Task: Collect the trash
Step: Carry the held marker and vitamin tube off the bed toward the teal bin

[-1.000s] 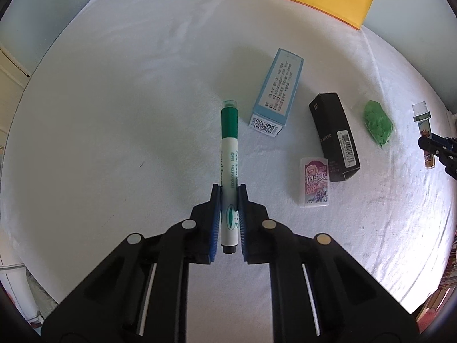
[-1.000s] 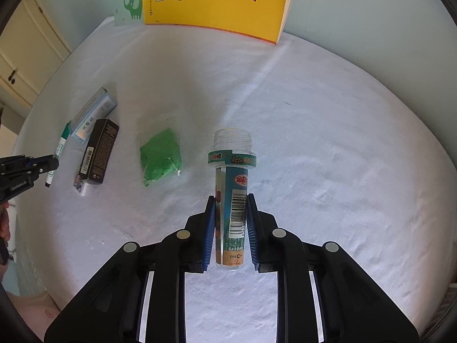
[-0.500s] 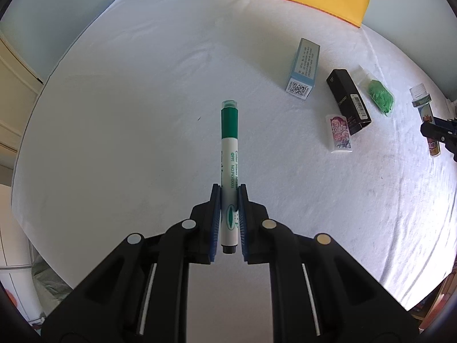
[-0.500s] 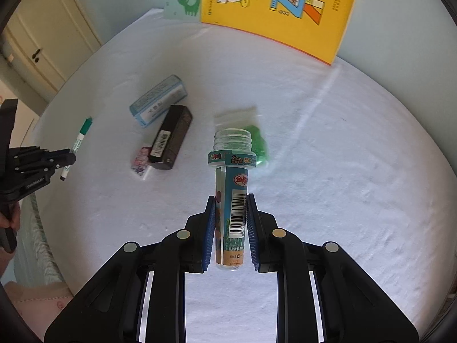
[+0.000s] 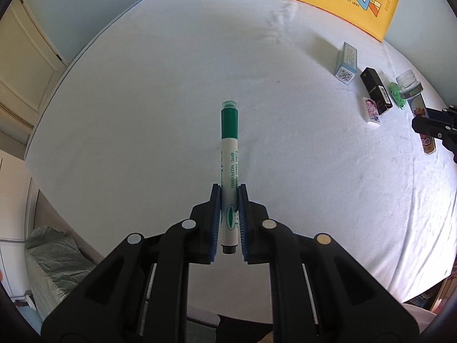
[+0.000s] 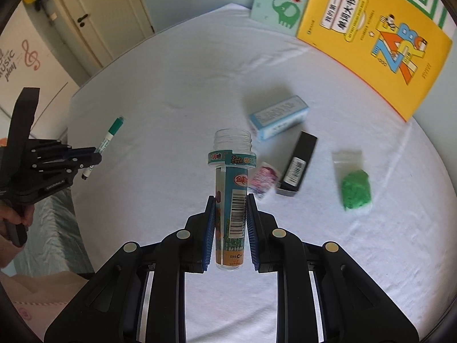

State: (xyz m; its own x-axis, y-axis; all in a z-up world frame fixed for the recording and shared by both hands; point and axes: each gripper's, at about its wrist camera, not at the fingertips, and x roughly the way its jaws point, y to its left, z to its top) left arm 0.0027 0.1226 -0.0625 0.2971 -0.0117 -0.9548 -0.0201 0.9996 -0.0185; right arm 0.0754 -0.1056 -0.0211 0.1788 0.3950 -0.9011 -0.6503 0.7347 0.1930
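My left gripper (image 5: 229,193) is shut on a green-capped white marker (image 5: 229,154), held above the white bed with the cap pointing away. The right gripper (image 6: 230,197) is shut on an empty clear plastic bottle (image 6: 232,183) with a printed label, its open mouth pointing away. On the bed lie a light blue box (image 6: 278,120), a black box (image 6: 298,164), a small pink packet (image 6: 264,178) and a bag of green stuff (image 6: 355,190). The right wrist view shows the left gripper (image 6: 90,157) with the marker (image 6: 110,137) at the far left.
A yellow book (image 6: 374,40) and a pale green elephant book (image 6: 281,3) lean on the wall at the bed's far side. Left of the bed (image 5: 142,100) are a white door (image 6: 105,8) and a grey-green bag (image 5: 54,260) below the bed's edge.
Both grippers have swung left across the bed and risen a little, carrying the marker and the bottle. The boxes and green bag have slid rightward in both views; the door has come into view.
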